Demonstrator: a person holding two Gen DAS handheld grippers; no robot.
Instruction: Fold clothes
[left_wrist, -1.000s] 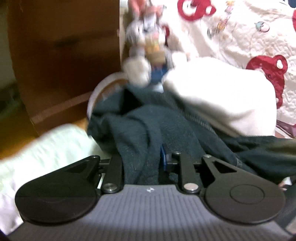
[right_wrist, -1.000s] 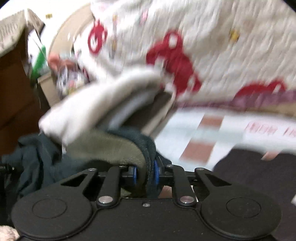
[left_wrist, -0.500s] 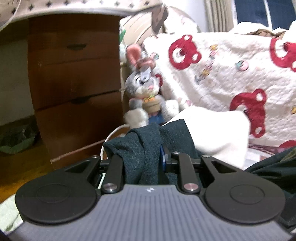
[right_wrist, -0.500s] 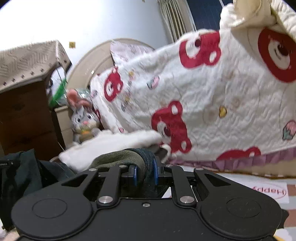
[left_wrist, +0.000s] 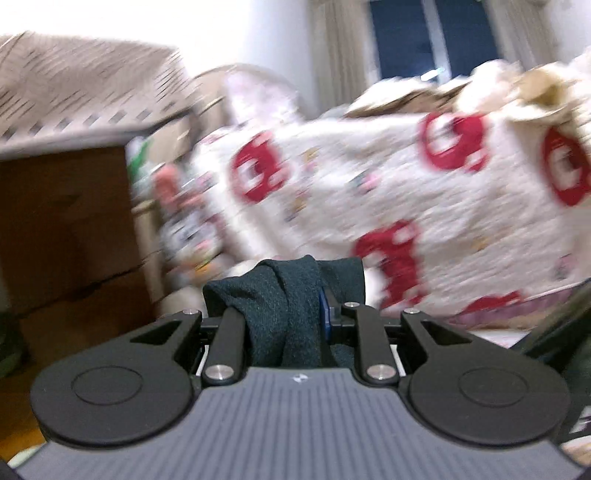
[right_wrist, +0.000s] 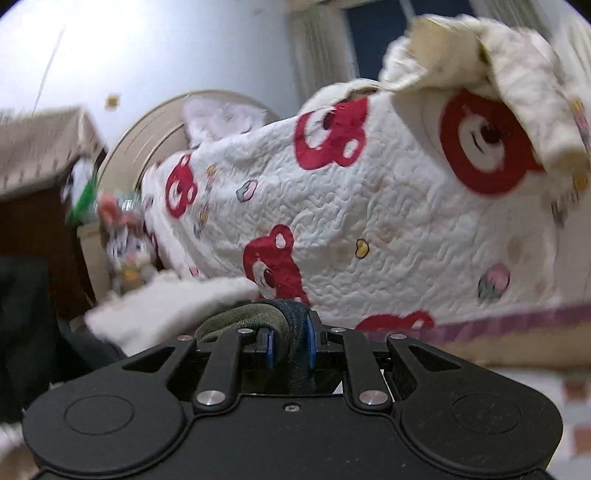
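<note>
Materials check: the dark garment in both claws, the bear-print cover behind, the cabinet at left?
Dark garment: looks like a thick matte knit, fine ribbed weave, with an olive inner face; likely cotton fleece. Both the left claw and the right claw are shut on it. Bear-print cover: quilted fabric, wavy stitch lines, soft matte. Cabinet: brown wood or veneer; too blurred to tell.

Warm indoor light fills both views, and the window (left_wrist: 432, 40) behind the quilt (left_wrist: 369, 192) is dark. The left wrist view is heavily motion-blurred: the quilt, the dresser (left_wrist: 66, 221) left of it and the plush rabbit (right_wrist: 127, 254) smear, while the left claw (left_wrist: 284, 317) stays sharp. The right wrist view is clearer, softening left of the quilt. The wall (right_wrist: 166, 48) above the quilt glares pale. Fisheye bending curves the edges.
</note>
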